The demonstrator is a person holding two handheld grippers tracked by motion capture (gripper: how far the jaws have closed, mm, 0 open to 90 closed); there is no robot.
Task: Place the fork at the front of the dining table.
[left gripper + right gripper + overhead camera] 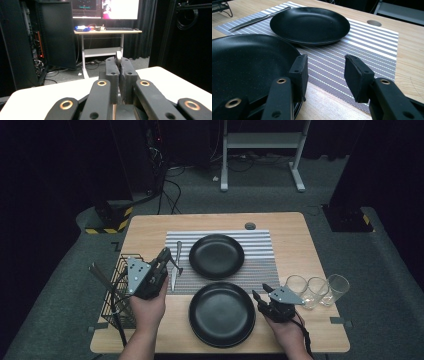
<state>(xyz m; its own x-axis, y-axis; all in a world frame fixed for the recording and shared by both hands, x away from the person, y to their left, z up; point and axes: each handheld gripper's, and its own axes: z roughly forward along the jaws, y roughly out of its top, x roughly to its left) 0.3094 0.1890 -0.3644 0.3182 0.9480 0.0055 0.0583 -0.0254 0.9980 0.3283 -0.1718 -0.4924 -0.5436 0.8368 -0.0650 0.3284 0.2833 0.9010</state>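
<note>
The left claw (167, 260) is clamped on a piece of cutlery (176, 257), raised over the left edge of the striped placemat (260, 247) beside the far black plate (216, 256). The right claw (260, 292) stands apart, empty, its jaws having just widened, just right of the near black plate (221, 315) on the worktop (295, 227).

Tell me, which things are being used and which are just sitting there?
In use: cutlery piece in the shut left gripper; knife on the mat; near plate beside the open right gripper; far plate.
Lying about: three glasses; wire basket.
</note>
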